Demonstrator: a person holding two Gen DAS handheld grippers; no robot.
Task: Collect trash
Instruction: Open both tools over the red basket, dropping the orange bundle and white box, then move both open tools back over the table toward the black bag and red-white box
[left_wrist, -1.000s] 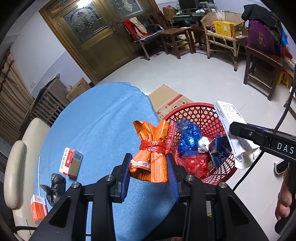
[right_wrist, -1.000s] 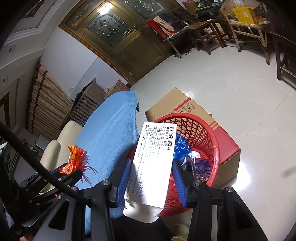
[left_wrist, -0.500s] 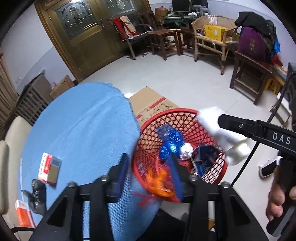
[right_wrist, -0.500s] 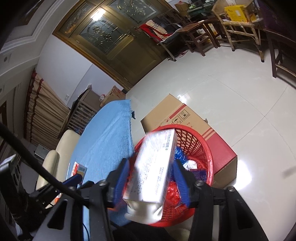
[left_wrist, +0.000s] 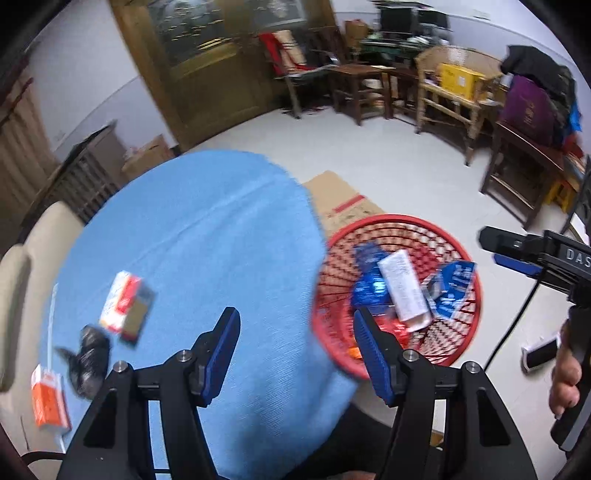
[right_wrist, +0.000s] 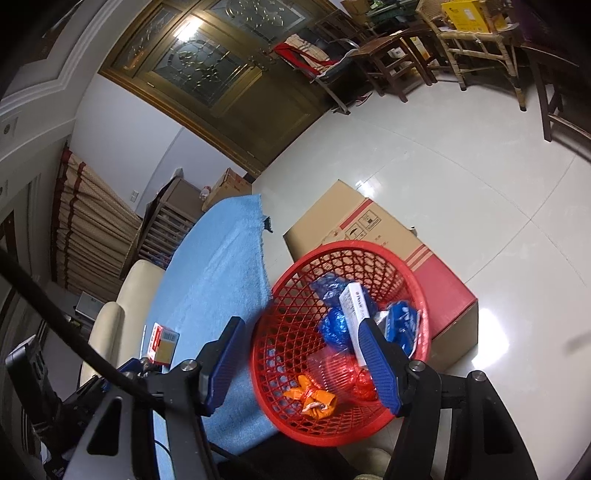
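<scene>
Both pieces of trash have left the grippers since a second ago: the orange wrapper (right_wrist: 312, 400) that was between the left fingers and the white printed box (right_wrist: 356, 314) that was between the right fingers now lie inside the red mesh basket (right_wrist: 295, 354). The wrapper sits low at the basket's near side, beside red crumpled plastic; the white box leans across blue wrappers (right_wrist: 336, 328) toward the far side. The left gripper (left_wrist: 295, 345) has just been opening and its jaws stand apart with nothing between them, over the edge of the blue tablecloth (left_wrist: 207, 236) just beside the basket rim. The right gripper (right_wrist: 304, 360) has likewise just been opening; its jaws are spread and empty above the basket, and its blue fingers (right_wrist: 378, 365) touch nothing. The basket stands on the floor against a cardboard carton (right_wrist: 369, 229), next to the table. On the cloth well to the left remain a red-and-white small box (left_wrist: 127, 306), a crumpled black wrapper (left_wrist: 88, 356) and an orange-and-white box (left_wrist: 48, 400) near the table's edge. A person's hand (left_wrist: 565, 376) grips the right gripper's handle at the left view's right edge.
</scene>
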